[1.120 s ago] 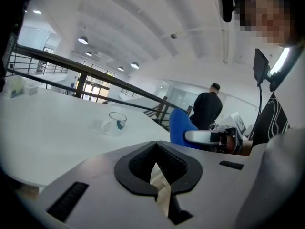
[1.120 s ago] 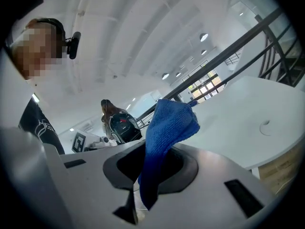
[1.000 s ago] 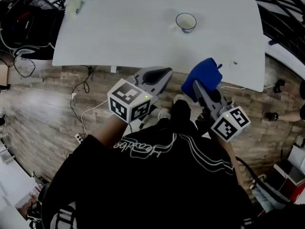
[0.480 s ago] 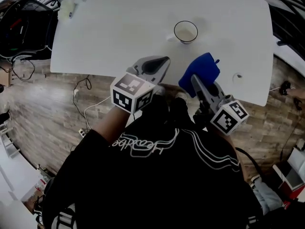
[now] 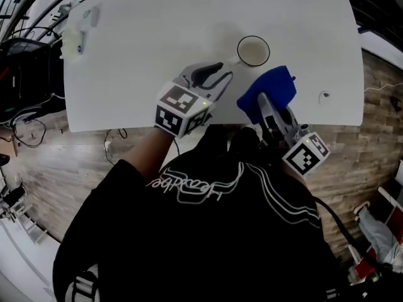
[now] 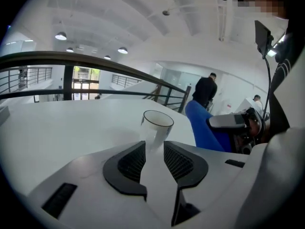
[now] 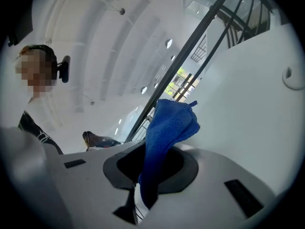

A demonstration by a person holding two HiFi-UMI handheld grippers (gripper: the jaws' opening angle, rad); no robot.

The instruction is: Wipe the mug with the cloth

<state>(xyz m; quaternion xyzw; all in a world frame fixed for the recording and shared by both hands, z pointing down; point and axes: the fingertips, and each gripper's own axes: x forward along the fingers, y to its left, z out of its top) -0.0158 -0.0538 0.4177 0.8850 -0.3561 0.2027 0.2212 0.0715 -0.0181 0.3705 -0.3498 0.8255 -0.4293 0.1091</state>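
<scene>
A white mug (image 5: 253, 50) stands upright on the white table (image 5: 157, 36), towards its near right. My left gripper (image 5: 216, 75) hovers just to the left of and short of the mug; its jaws have just been opening and nothing is between them. In the left gripper view the mug (image 6: 156, 124) stands beyond the parted jaws of my left gripper (image 6: 153, 149). My right gripper (image 5: 264, 106) is shut on a blue cloth (image 5: 271, 88), just short of the mug. In the right gripper view the cloth (image 7: 167, 128) sticks up from between the jaws.
A small round fitting (image 5: 324, 95) sits in the table near its right edge. A pale small object (image 5: 77, 35) lies at the far left corner. Cables and dark gear (image 5: 22, 49) lie on the wooden floor to the left. A railing (image 6: 95, 63) runs behind the table.
Both grippers have moved forward from over the floor to over the table's near edge, closer to the mug. The left gripper's jaws have parted. The cloth stays in the right gripper.
</scene>
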